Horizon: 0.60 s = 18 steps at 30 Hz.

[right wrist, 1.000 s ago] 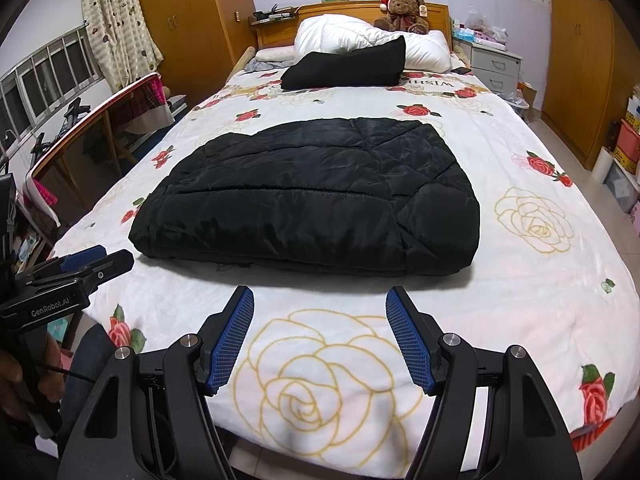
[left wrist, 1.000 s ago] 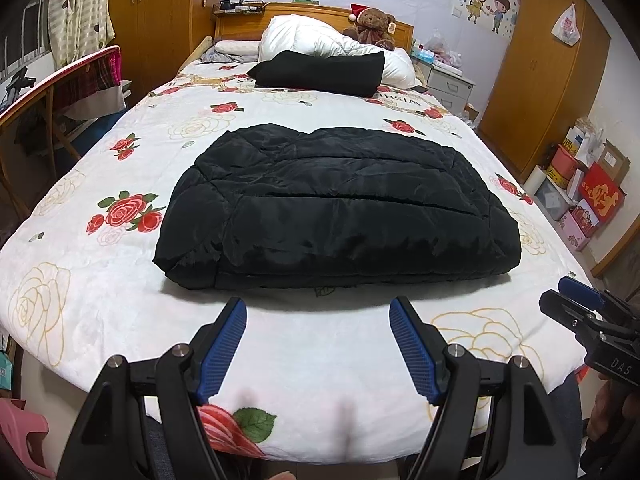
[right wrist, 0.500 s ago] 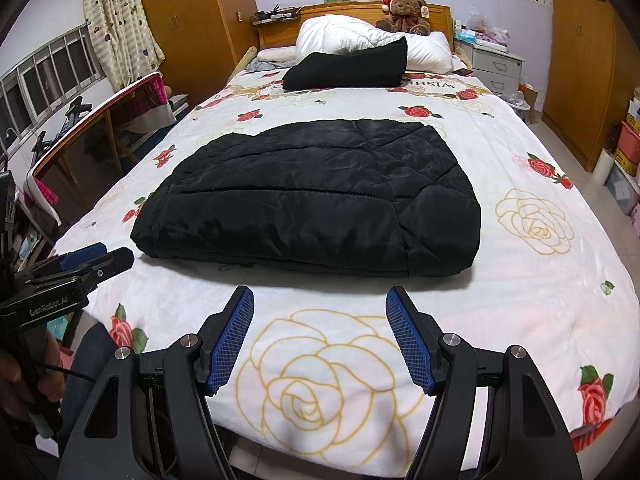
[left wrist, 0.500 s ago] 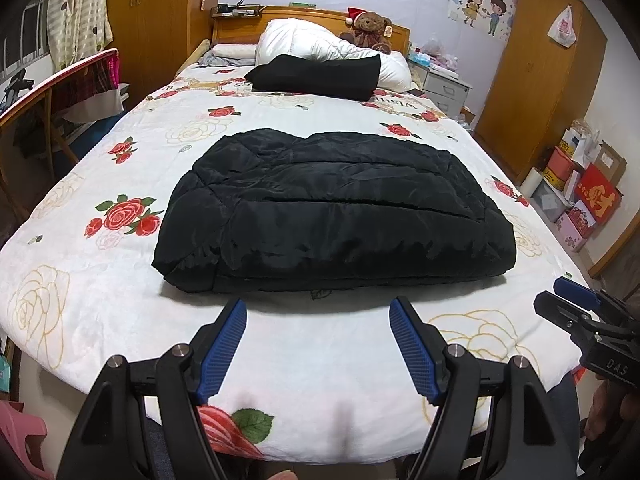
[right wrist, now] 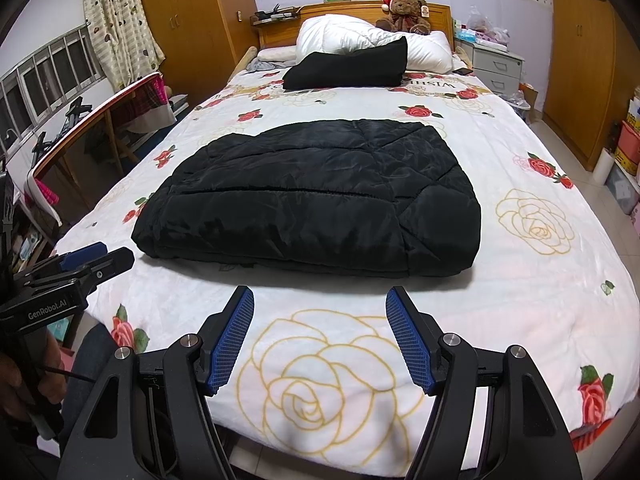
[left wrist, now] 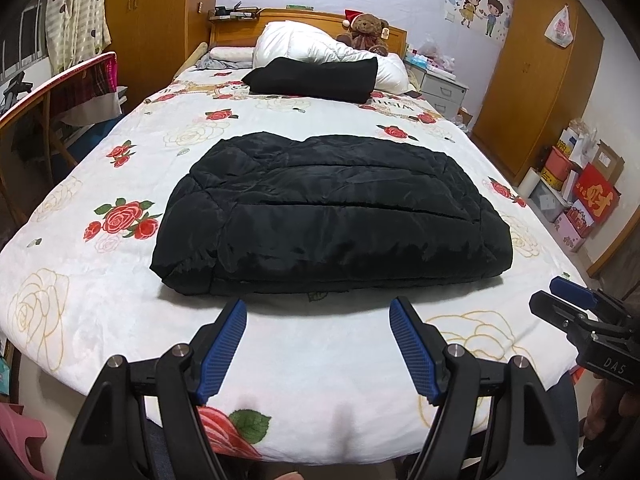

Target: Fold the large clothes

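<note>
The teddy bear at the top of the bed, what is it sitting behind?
The teddy bear sits behind the white duvet, against the wooden headboard. The duvet hides its lower body.

A black quilted jacket (left wrist: pixel 332 216) (right wrist: pixel 316 196) lies folded into a thick, roughly rectangular bundle, flat at mid-bed. Its long folded edge faces 6 o'clock; the shiny top layer shows stitched seams and slight wrinkles.

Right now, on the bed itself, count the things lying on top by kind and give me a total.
Folded black garments: 2, the quilted jacket in the middle and a smaller black bundle near the head.
White duvet: 1.
Teddy bear: 1.
Phone: 1.
Total: 5.
</note>
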Available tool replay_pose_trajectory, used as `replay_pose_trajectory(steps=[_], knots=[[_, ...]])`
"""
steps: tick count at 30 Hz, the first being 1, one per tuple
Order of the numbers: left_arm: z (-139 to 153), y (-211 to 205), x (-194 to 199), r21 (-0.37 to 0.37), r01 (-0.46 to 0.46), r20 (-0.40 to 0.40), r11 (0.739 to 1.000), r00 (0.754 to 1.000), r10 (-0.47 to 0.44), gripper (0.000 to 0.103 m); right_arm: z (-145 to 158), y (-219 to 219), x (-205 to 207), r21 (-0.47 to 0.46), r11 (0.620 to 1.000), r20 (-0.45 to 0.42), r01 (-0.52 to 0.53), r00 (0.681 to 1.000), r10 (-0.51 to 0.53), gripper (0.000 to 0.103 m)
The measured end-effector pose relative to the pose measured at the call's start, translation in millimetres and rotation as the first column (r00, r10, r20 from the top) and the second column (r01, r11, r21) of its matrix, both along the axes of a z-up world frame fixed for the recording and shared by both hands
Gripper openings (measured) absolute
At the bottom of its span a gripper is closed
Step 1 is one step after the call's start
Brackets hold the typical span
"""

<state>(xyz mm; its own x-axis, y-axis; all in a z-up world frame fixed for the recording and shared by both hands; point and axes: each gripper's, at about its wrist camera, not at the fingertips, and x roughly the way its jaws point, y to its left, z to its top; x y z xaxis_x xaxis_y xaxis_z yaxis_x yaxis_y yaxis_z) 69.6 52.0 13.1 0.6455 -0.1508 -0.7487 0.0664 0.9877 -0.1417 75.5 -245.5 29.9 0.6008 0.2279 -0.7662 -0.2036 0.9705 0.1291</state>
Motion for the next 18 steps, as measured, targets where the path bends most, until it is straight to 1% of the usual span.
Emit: replay_pose_trajectory(steps=[8, 18], knots=[[0.6, -2.7, -3.2, 0.000, -0.002, 0.005, 1.000, 1.000, 0.002, 0.076, 0.1, 0.7, -0.4, 0.001, 1.000, -0.001, 0.002, 1.000, -0.002, 0.069], [-1.4, -6.2, -4.3, -0.007, -0.005, -0.011, 1.000, 1.000, 0.005, 0.076, -0.3, 1.0, -0.5, 0.002, 1.000, -0.001, 0.001, 1.000, -0.001, 0.069]])
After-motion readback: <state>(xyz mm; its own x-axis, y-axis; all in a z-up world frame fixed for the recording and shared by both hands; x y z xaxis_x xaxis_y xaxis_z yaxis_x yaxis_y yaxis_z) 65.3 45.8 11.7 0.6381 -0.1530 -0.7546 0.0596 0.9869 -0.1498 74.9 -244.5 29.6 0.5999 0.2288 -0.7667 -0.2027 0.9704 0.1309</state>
